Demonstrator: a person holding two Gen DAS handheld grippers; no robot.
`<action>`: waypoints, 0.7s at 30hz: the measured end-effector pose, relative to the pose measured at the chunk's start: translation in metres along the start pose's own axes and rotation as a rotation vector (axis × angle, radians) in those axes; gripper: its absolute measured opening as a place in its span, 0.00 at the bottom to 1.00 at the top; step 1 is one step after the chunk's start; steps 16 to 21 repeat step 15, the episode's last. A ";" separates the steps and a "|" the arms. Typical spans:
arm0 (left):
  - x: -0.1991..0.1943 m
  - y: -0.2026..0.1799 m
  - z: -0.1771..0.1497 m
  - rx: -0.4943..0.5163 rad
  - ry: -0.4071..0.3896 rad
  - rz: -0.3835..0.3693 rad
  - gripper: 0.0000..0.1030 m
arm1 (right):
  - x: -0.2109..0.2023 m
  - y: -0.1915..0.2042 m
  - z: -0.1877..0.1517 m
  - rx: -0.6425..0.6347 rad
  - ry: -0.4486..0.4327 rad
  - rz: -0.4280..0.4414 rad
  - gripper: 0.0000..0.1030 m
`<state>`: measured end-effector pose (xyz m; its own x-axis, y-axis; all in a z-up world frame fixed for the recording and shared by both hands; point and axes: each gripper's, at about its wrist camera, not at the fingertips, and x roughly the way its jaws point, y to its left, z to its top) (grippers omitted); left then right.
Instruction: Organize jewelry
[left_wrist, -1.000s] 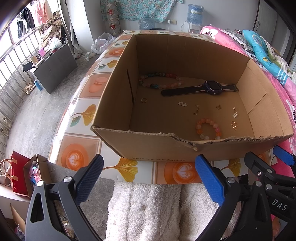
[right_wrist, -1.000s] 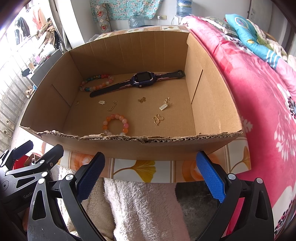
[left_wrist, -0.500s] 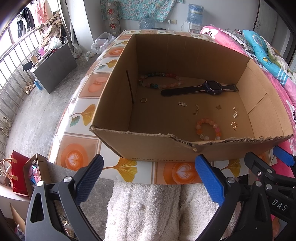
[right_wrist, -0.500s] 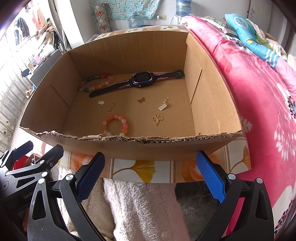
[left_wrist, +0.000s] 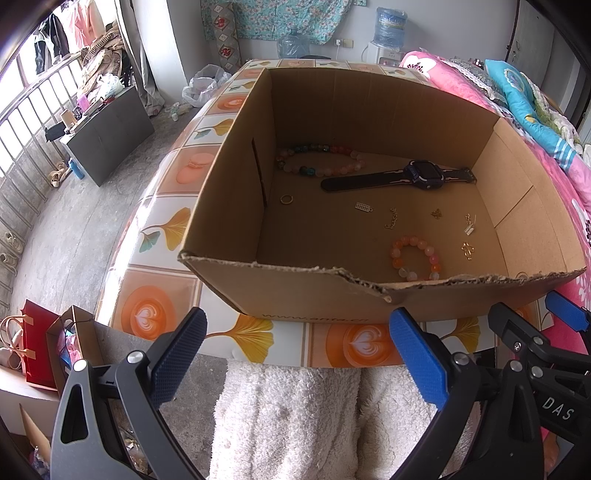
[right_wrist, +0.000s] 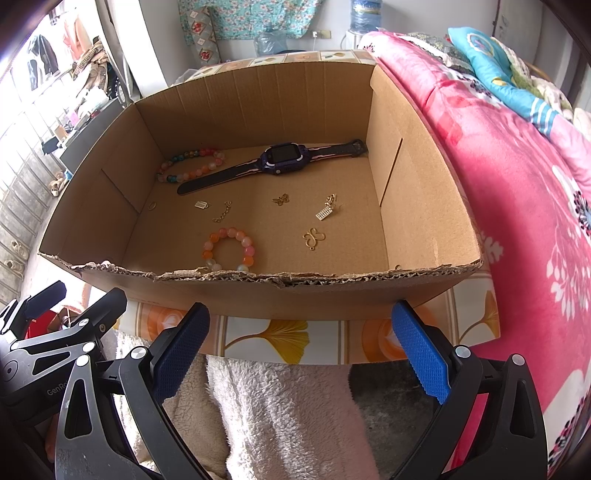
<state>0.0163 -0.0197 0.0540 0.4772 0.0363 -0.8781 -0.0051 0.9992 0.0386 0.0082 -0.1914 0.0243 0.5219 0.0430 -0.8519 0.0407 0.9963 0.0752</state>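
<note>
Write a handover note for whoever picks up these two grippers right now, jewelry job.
Left gripper: open, empty, held short of the near wall of the cardboard box.
Right gripper: open, empty, also outside the near wall.
All items lie loose on the box floor: the watch and the multicolour bead bracelet along the back, the orange bead bracelet near the front, a small ring by the left wall, and gold charms such as the butterfly pendant scattered between them.
Done: nothing sorted that the pictures show.
Left: picking up and arranging every piece.
</note>
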 end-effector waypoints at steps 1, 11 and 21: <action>0.000 0.000 0.000 0.000 0.000 0.000 0.94 | 0.000 0.000 0.000 0.000 0.001 0.000 0.92; 0.000 0.000 -0.001 -0.001 0.004 -0.002 0.94 | 0.000 -0.001 0.001 0.001 0.002 0.001 0.92; 0.000 0.000 -0.001 -0.001 0.005 -0.002 0.94 | -0.001 -0.002 0.001 0.001 0.002 0.002 0.92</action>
